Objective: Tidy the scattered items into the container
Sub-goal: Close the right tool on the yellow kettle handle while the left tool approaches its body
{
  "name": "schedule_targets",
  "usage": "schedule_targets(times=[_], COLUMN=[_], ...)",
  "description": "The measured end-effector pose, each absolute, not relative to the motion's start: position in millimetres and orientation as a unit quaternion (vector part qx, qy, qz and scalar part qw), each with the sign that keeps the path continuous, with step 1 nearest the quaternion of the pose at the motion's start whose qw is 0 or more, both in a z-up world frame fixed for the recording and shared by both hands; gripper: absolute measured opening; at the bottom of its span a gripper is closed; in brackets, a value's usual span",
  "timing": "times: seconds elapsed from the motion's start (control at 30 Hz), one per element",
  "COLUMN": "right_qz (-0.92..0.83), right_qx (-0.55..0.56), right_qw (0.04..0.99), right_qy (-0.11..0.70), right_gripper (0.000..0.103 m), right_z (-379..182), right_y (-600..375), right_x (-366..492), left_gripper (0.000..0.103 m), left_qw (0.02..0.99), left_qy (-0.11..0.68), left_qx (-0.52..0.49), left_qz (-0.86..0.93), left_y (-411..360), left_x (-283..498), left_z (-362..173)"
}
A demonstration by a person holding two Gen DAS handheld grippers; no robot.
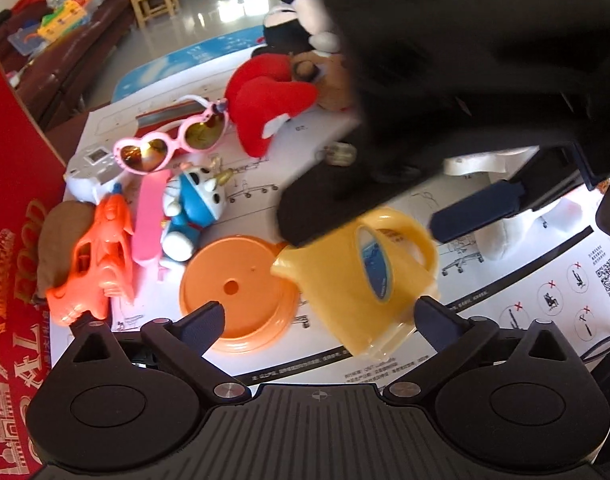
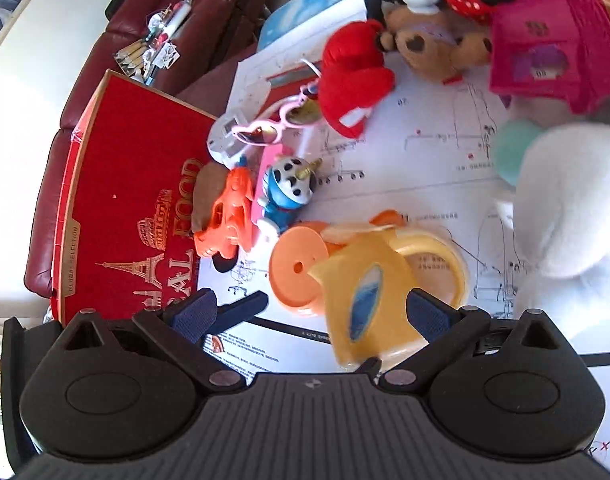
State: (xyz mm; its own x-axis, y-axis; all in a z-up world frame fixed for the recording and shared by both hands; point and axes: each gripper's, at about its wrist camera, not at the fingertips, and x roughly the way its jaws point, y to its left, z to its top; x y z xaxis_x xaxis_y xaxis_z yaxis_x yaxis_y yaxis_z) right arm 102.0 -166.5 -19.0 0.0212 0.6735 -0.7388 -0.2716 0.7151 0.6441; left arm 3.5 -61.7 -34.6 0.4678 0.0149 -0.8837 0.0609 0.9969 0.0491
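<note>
The yellow toy kettle (image 2: 369,292) sits tilted between the wide-spread fingers of the right claw (image 2: 311,310), beside the orange lid (image 2: 297,268) on the bench (image 2: 425,168). The left claw (image 1: 319,316) gapes wide too, the kettle near its right finger. The red box (image 2: 125,200) stands left.

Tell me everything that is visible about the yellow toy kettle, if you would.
The yellow toy kettle looks like glossy, slightly translucent plastic, with a spout, a looped handle and an oval blue label on its side. It is tilted, spout toward the orange disc, over the printed paper sheet. It sits between the open fingers of both grippers; the right finger seems to touch it. Blur hides whether it is lifted.
</note>
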Motion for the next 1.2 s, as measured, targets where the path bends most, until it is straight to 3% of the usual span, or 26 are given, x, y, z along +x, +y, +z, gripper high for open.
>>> schedule_targets(times=[0.27,0.43,0.53,0.87,1.2], right_qz=[0.273,0.246,0.243,0.239,0.262], right_qx=[0.168,0.178,0.189,0.14,0.023], right_qw=[0.717,0.728,0.73,0.76,0.784], right_qy=[0.619,0.615,0.61,0.588,0.563], right_gripper=[0.094,0.065,0.058,0.049,0.037], right_z=[-43.7,-54.2,-55.9,-49.5,-61.8], right_y=[-190.3,-202.7,-207.6,-208.9,-183.1], right_x=[109.7,109.8,110.4,101.2,92.0], left_gripper=[0.101,0.099,0.098,0.099,0.099], left_qw=[0.851,0.84,0.839,0.859,0.839], left_qy=[0.523,0.54,0.54,0.508,0.533], left_qx=[0.025,0.04,0.049,0.061,0.108], left_qz=[0.036,0.045,0.046,0.015,-0.019], left_y=[-26.9,-26.6,-30.3,-50.3,-78.7], left_x=[4.1,8.0,8.2,12.6,25.9], left_z=[-36.8,-46.7,-47.9,-14.8,-48.1])
